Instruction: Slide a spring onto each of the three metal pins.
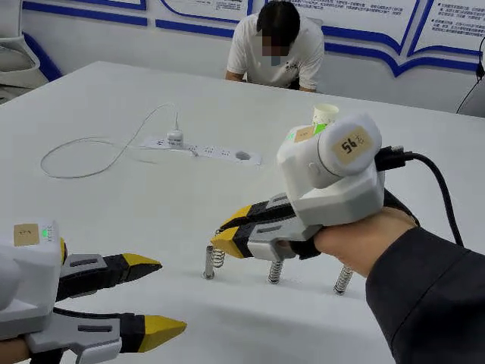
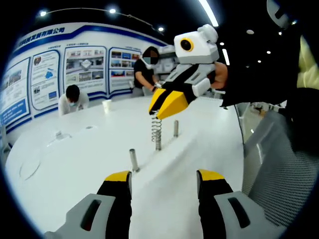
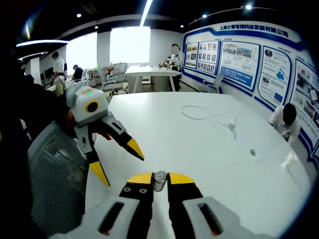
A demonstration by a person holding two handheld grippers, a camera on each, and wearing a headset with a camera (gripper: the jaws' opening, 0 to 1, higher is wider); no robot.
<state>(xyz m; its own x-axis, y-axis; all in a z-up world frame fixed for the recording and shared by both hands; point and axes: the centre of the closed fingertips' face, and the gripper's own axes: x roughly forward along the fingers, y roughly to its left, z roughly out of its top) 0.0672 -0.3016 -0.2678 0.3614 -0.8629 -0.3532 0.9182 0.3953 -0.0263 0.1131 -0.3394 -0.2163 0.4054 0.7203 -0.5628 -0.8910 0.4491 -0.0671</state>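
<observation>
so far two of three look done: middle pin (image 1: 275,271) and right pin (image 1: 342,279) each seem to carry spring. left pin (image 1: 208,262) bare. right gripper (image 1: 221,236) pinching last spring (image 1: 218,258) just beside it. left gripper (image 1: 170,296) spread, empty, near left.

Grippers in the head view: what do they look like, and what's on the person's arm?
Both have white housings, black jaws with yellow tips and grey plates. The right gripper carries a tan sticker reading 56 and a black cable at its back. The left gripper has a tan label. The sleeve is dark.
</observation>
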